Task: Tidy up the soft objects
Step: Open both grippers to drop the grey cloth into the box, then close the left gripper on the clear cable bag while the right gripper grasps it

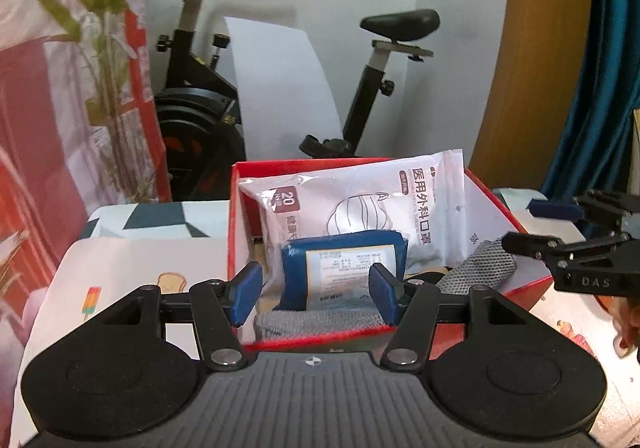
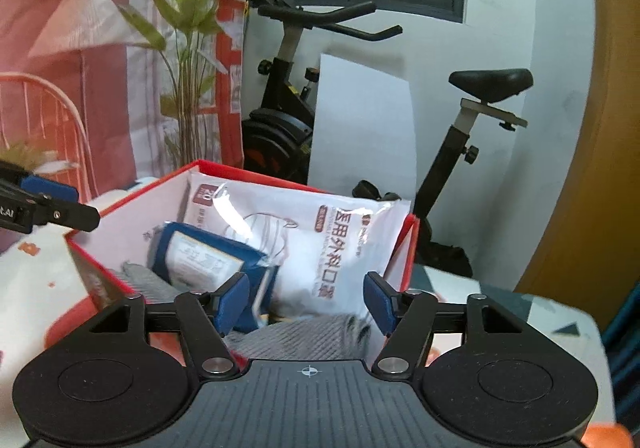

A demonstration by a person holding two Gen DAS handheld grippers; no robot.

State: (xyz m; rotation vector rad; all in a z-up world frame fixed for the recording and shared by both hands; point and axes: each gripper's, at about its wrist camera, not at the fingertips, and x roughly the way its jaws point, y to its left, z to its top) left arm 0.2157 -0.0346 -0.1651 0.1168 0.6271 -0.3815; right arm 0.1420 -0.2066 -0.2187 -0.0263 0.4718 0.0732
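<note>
A red box (image 1: 516, 286) (image 2: 86, 260) stands on the table and holds a white mask pack (image 1: 360, 203) (image 2: 320, 244), a blue packet with a white label (image 1: 344, 264) (image 2: 204, 256) and grey knitted cloth (image 1: 320, 322) (image 2: 304, 336). My left gripper (image 1: 316, 294) is open and empty, just in front of the box's near wall, its blue pads either side of the blue packet. My right gripper (image 2: 306, 302) is open and empty above the box's near corner; it also shows at the right edge of the left wrist view (image 1: 560, 228).
An exercise bike (image 1: 200, 103) (image 2: 288, 119) stands behind the table by a white wall. A plant (image 2: 188, 47) and red-and-white sheeting (image 1: 48, 87) are at the left. A wooden door (image 1: 532, 47) and a teal curtain (image 1: 600, 87) are at the right. The table has a printed cloth (image 1: 132, 272).
</note>
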